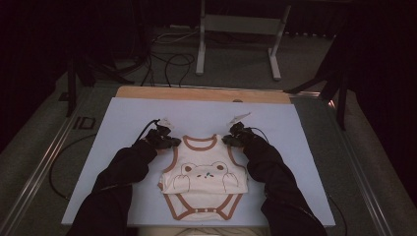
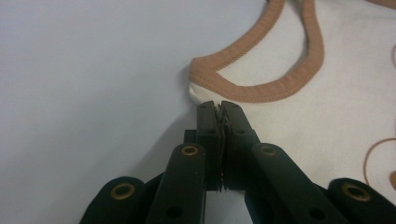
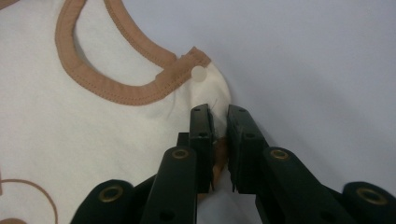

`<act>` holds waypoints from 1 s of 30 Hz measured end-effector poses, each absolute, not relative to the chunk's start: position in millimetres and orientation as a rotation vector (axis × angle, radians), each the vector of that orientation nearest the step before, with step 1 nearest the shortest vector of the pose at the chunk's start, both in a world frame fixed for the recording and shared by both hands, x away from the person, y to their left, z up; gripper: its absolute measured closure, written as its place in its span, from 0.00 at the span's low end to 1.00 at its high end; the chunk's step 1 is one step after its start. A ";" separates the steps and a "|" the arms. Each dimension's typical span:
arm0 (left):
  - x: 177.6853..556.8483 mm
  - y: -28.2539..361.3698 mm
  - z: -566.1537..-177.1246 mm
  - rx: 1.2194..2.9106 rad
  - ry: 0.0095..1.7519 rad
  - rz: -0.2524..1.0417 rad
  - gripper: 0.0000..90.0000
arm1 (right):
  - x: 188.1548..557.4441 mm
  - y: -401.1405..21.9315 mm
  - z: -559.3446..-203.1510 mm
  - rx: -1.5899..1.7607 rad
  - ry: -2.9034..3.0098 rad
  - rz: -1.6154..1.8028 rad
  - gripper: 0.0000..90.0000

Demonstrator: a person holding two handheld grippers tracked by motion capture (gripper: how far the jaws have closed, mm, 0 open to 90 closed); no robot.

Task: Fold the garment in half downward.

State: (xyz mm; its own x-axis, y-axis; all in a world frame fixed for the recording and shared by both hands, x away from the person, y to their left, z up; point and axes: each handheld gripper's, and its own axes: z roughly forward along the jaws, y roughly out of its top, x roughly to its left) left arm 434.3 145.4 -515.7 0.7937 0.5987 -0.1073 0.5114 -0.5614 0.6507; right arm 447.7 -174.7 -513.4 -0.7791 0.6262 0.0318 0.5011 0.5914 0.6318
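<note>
A cream baby bodysuit with brown trim and a bear print lies flat on the pale sheet, neck opening away from the person. My left gripper is at its left shoulder strap. In the left gripper view the jaws are shut on the edge of the cream fabric, just below the brown neck trim. My right gripper is at the right shoulder strap. There the jaws pinch a fold of the bodysuit beside a white snap button.
The pale sheet covers a wooden tabletop whose far edge shows. Beyond it, a metal stand and loose cables are on the floor. A metal rail runs along the left side. Dark-sleeved forearms flank the bodysuit.
</note>
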 end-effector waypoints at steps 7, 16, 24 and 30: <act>436.3 148.0 -502.7 2.250 0.812 0.190 0.99 | 447.8 -178.5 -504.8 0.932 2.604 0.975 0.91; 438.8 152.5 -477.7 2.173 0.782 0.222 0.99 | 451.1 -181.1 -477.7 0.917 2.545 1.042 0.91; 443.0 154.5 -446.4 2.133 0.751 0.293 0.99 | 454.6 -183.0 -454.9 0.896 2.480 1.080 0.91; 443.7 156.6 -425.9 2.092 0.724 0.347 0.99 | 456.7 -183.5 -433.8 0.863 2.433 1.121 0.91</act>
State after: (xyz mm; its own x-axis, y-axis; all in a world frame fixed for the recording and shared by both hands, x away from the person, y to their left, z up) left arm 443.7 156.6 -425.9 0.7921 0.6101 -0.0192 0.3675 -0.4515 0.8131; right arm 456.7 -183.5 -433.8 -0.7638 0.6442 -0.0397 0.3884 0.5079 0.7689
